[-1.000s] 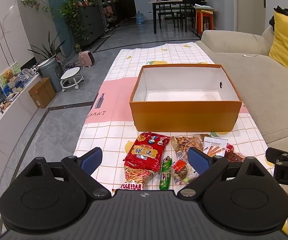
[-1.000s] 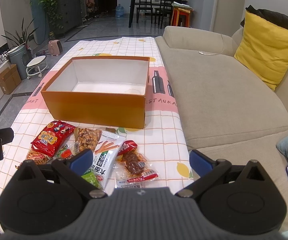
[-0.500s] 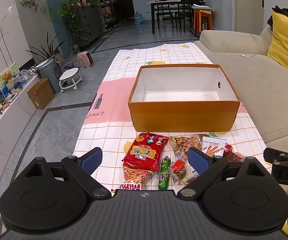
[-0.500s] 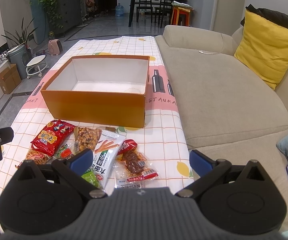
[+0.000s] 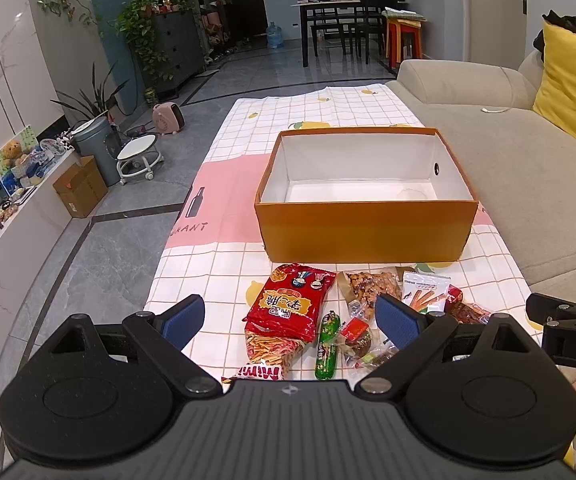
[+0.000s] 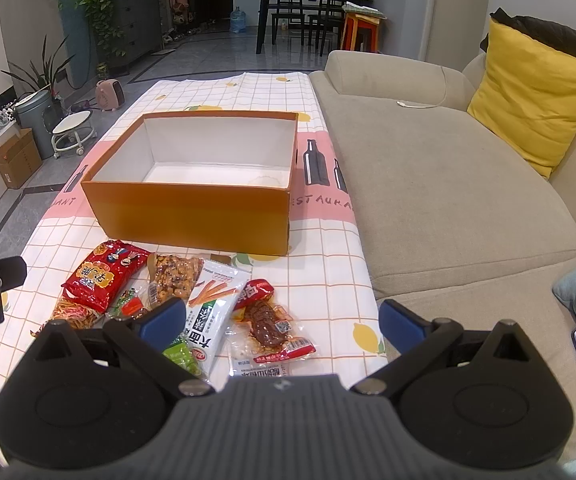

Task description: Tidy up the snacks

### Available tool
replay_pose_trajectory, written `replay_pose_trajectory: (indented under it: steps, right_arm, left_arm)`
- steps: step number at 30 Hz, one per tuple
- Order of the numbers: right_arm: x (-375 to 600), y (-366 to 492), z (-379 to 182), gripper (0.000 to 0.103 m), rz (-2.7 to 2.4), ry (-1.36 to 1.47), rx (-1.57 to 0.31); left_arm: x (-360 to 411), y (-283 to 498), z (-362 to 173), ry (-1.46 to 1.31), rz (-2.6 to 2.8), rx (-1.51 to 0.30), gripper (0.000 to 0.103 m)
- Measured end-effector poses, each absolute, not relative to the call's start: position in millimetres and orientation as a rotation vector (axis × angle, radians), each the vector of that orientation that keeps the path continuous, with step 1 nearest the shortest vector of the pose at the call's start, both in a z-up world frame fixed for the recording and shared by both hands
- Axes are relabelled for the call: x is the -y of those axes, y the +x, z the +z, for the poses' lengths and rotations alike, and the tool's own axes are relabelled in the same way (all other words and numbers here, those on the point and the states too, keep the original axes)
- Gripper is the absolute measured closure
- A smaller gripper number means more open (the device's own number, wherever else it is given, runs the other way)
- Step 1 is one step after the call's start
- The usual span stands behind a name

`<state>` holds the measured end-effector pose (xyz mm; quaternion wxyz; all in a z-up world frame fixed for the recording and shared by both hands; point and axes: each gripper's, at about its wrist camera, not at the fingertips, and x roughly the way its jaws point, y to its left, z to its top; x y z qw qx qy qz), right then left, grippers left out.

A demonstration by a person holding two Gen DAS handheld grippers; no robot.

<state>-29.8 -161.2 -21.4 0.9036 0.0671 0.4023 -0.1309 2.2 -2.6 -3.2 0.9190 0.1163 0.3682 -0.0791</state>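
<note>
Both grippers, left [image 5: 290, 322] & right [image 6: 282, 322], spread wide, empty. Snack packets [image 6: 104, 276] in front of orange box [image 6: 192, 216]: light, crinkly, slippery; pinch flat body, not contents.

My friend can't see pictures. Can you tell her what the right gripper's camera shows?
An open right gripper hovers over a heap of snack packets lying on a checked tablecloth. Just behind the snacks stands an empty orange box with white insides. A beige sofa with a yellow cushion runs along the right side.
</note>
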Motion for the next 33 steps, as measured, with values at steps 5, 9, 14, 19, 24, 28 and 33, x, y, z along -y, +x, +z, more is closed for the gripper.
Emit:
replay_pose_trajectory:
  steps: [5, 9, 14, 19, 24, 28, 33]
  right_arm:
    - [160.8, -29.9, -21.5, 0.004, -0.27, 0.138, -0.832]
    - [162.0, -30.3, -22.8, 0.004, -0.252, 0.149, -0.832]
    - [173.7, -32.5, -30.5, 0.004, -0.182, 0.244, -0.82]
    - [174.4, -27.3, -46.0, 0.022, -0.107, 0.288, -0.879]
    - [166.7, -18.2, -75.8, 0.039, -0.091, 0.27, -0.986]
    - [182.2, -9.2, -102.3, 0.039, -0.142, 0.327, -1.063]
    - [192.5, -0.8, -123.2, 0.031, -0.136, 0.342, -1.113]
  left_arm:
    - [2.7, 1.8, -3.7, 0.23, -0.166, -0.764, 0.0]
    - [-3.2, 5.8, -6.1, 0.17, -0.189, -0.796, 0.0]
    - [-6.1, 17.8, -18.3, 0.123, -0.302, -0.897, 0.009]
    - [1.7, 19.2, -39.3, 0.136, -0.415, -0.979, 0.03]
    - [10.3, 18.3, -65.0, 0.129, -0.469, -1.059, 0.037]
    - [13.1, 26.2, -82.8, 0.01, -0.478, -1.171, 0.036]
    - [18.4, 38.0, -110.6, -0.132, -0.395, -1.317, 0.032]
